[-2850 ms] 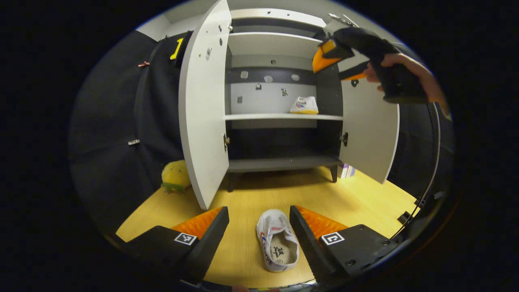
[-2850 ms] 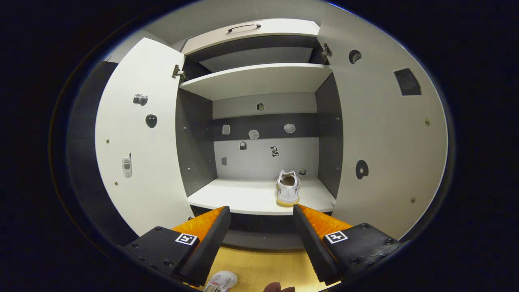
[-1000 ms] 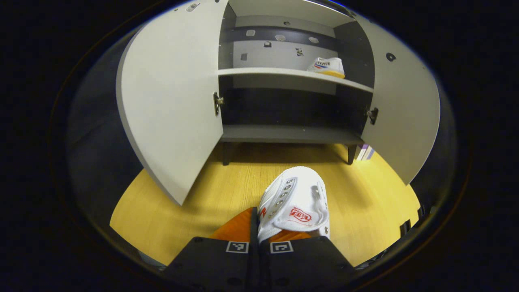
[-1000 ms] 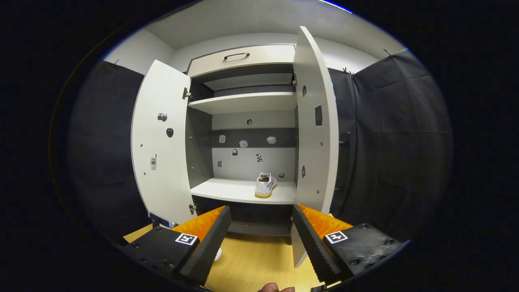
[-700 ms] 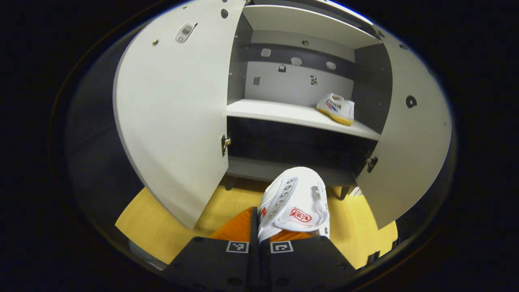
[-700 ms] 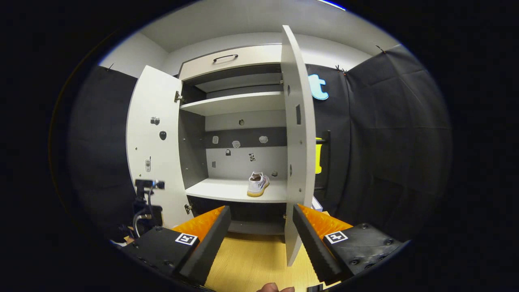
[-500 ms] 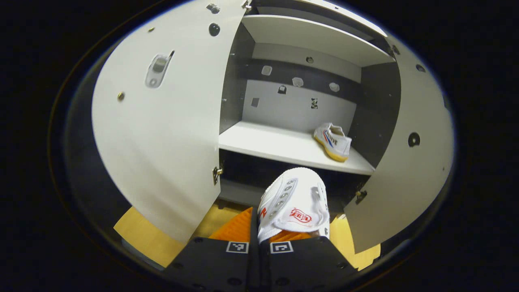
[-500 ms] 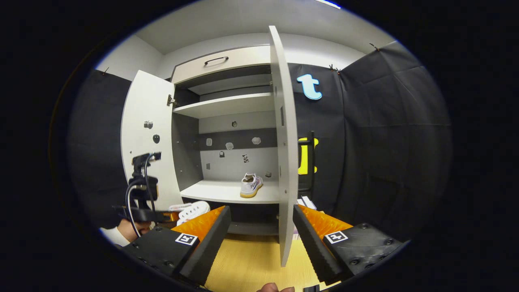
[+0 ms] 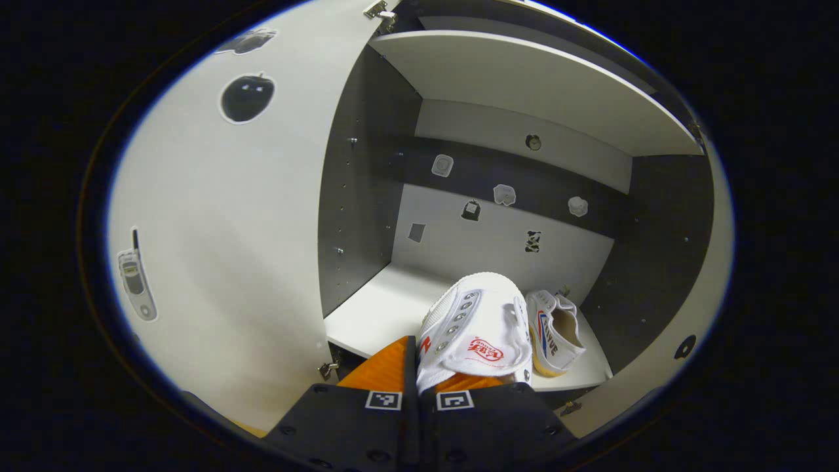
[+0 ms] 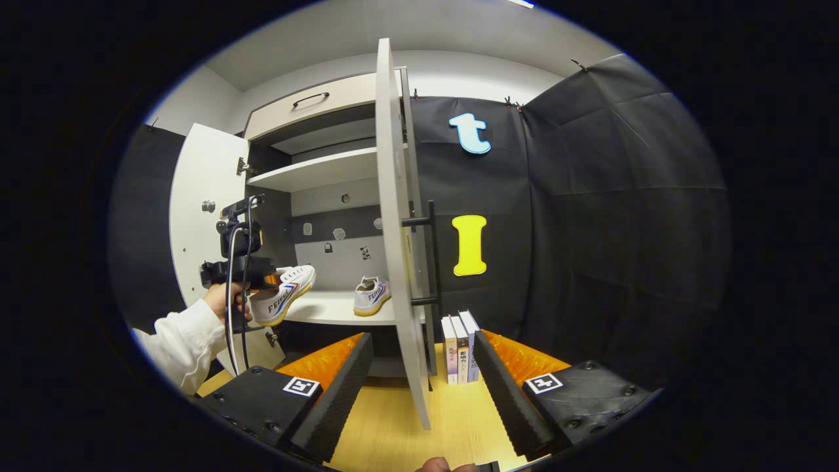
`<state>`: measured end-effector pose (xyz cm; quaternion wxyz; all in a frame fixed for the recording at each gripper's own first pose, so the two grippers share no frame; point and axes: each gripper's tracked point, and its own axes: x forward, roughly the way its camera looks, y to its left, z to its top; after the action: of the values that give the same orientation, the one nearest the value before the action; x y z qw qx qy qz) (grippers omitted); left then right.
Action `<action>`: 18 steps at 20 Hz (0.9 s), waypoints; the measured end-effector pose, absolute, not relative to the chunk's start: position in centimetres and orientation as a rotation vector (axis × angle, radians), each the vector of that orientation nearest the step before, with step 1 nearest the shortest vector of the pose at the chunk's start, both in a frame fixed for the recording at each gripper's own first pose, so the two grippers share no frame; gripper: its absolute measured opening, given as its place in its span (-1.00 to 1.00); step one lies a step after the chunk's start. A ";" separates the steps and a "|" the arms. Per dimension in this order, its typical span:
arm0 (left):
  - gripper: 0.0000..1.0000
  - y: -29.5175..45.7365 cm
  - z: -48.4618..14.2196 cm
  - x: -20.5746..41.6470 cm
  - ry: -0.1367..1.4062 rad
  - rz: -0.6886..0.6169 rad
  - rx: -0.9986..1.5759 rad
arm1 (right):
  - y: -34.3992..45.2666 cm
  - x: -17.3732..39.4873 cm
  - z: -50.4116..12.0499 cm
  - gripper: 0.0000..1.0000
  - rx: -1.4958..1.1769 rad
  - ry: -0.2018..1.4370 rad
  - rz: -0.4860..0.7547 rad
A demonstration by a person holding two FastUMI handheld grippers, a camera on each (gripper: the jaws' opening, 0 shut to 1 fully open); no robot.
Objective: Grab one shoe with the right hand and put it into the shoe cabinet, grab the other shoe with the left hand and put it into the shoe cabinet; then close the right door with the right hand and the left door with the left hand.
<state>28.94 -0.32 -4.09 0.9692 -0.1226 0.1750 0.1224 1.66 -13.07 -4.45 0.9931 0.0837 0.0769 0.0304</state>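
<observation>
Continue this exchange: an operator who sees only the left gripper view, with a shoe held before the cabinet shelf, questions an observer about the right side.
Operator: Is the right gripper carrying anything?
Observer: No, it is open and empty.
Operator: Is the right door shut?
Observer: No, it stands wide open, edge-on in the right gripper view, with books upright on the floor by it.

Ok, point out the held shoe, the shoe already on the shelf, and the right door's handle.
held shoe [image 9: 482, 321], left gripper view, on its tongue.
shelved shoe [image 9: 557, 331], left gripper view, on its side.
right door handle [image 10: 432, 252], right gripper view, on the bar.
</observation>
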 end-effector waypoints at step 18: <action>-0.90 2.3 -11.4 46.3 0.587 0.408 -0.161 | -21.6 4.8 -7.0 0.97 0.184 0.189 -0.079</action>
<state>46.30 2.25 -11.37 0.9336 -0.0786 0.2871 0.1994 4.75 -21.64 -7.04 0.9905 0.0919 0.0942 -0.0394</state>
